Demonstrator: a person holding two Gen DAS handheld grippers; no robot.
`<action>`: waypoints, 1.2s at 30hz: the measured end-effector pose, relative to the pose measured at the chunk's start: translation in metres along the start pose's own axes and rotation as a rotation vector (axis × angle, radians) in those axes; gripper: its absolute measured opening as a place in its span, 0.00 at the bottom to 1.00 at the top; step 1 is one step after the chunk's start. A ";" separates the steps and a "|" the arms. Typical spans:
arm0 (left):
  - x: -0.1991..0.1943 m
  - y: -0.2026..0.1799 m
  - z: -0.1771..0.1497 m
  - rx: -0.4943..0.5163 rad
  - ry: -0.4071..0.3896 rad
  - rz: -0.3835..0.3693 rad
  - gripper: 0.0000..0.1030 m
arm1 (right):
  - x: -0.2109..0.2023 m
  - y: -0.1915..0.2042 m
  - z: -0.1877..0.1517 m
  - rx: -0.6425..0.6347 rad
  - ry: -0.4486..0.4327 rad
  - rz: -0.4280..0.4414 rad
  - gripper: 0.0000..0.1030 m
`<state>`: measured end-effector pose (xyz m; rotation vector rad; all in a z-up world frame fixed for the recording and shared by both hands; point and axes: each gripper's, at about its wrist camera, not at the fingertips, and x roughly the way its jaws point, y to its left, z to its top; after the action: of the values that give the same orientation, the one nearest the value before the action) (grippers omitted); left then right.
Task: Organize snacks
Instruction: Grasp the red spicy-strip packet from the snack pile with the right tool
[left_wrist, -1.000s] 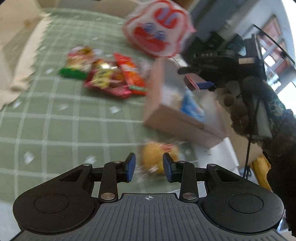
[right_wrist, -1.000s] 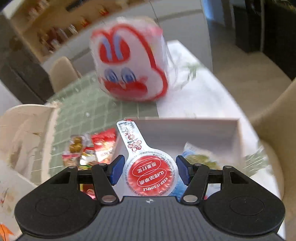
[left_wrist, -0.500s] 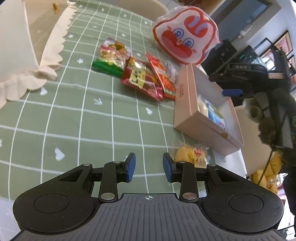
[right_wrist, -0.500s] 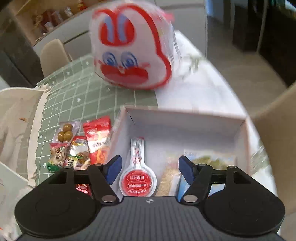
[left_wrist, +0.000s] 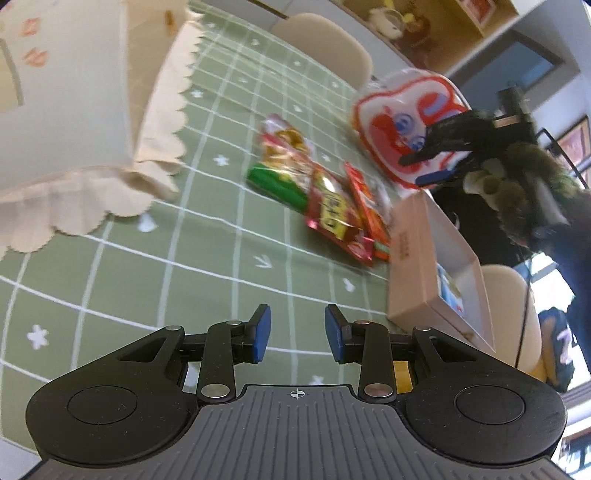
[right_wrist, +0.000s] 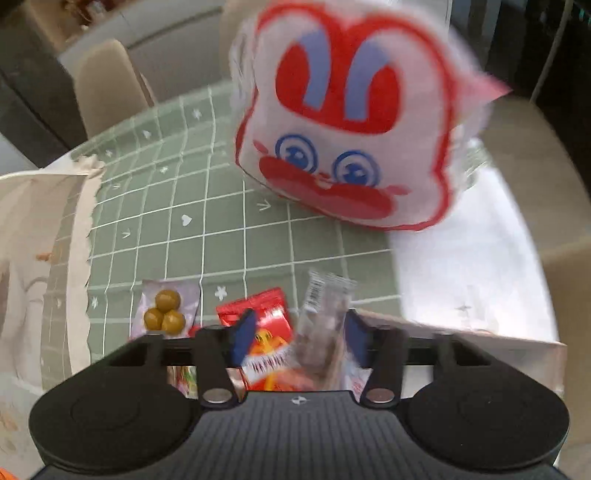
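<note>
left gripper (left_wrist: 297, 334) jaws spread over green cloth (left_wrist: 207, 236), right gripper (right_wrist: 298, 339) jaws spread, red snack packet (right_wrist: 266, 334) and clear wrapper (right_wrist: 325, 314) between them, rabbit bag (right_wrist: 347, 125) ahead

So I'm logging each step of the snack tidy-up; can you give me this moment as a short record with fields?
surface: green grid tablecloth
left gripper: open, empty, above the cloth
right gripper: open, over the loose packets
loose snacks: red packet, clear packet, packet with three olive balls
box: open, a blue packet inside
rabbit-face bag: beyond the snacks, blurred
</note>
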<state>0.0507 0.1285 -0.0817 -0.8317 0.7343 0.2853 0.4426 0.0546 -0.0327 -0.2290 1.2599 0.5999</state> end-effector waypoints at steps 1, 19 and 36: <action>-0.001 0.003 0.000 -0.004 -0.001 0.006 0.35 | 0.011 0.002 0.005 -0.010 0.009 -0.024 0.38; 0.015 0.014 0.006 -0.029 0.057 0.001 0.35 | 0.057 0.037 -0.010 -0.143 0.119 0.009 0.20; 0.034 -0.016 0.012 -0.021 0.106 -0.060 0.35 | 0.003 0.036 -0.127 -0.240 0.208 0.247 0.21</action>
<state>0.0893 0.1256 -0.0910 -0.8928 0.8046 0.1969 0.3190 0.0239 -0.0687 -0.3447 1.4278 0.9621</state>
